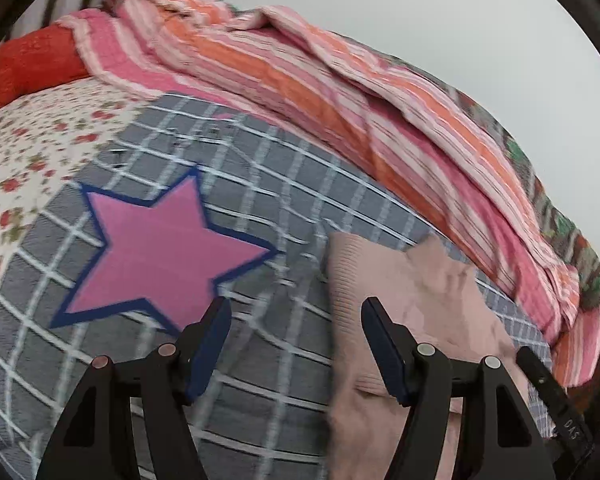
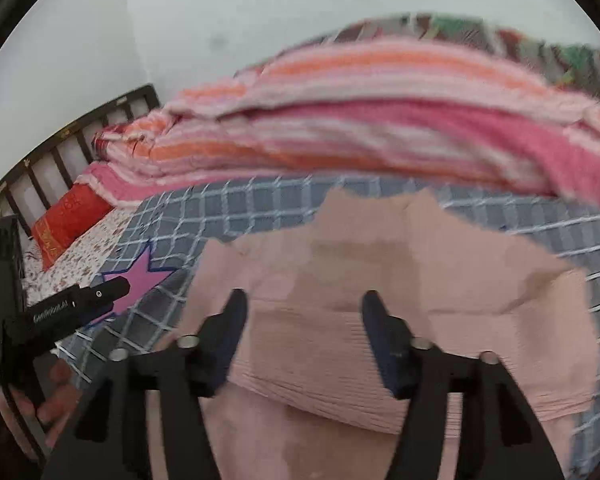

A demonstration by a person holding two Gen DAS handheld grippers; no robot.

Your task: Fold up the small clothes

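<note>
Both tongs hang over the bed w/ jaws apart and nothing between them: right gripper (image 2: 304,300) sits directly above a pale pink knit top (image 2: 380,300), left gripper (image 1: 296,308) sits off that garment's left edge, over a grey checked blanket (image 1: 260,184). No earlier view given, so only the present stance is told.

The pink top lies bunched on the blanket, a ribbed band showing nearest the right gripper's fingers, smoother fabric creased and doubled over beyond it. It looks light, soft and limp, i.e. it should sag from any single pinch and drag along the blanket rather than slide clean. Probable best hold: the ribbed hem, one corner per gripper, as that band is thicker and less likely to slip out of the pads. Not fragile, though the loose knit could stretch if pulled hard.

Left of the garment, a pink star patch (image 1: 160,248) w/ blue edging is sewn on the blanket. Beyond, a striped pink-and-orange quilt (image 1: 340,92) is heaped along the far side, a red pillow (image 2: 68,220) against the dark headboard (image 2: 60,148).
</note>
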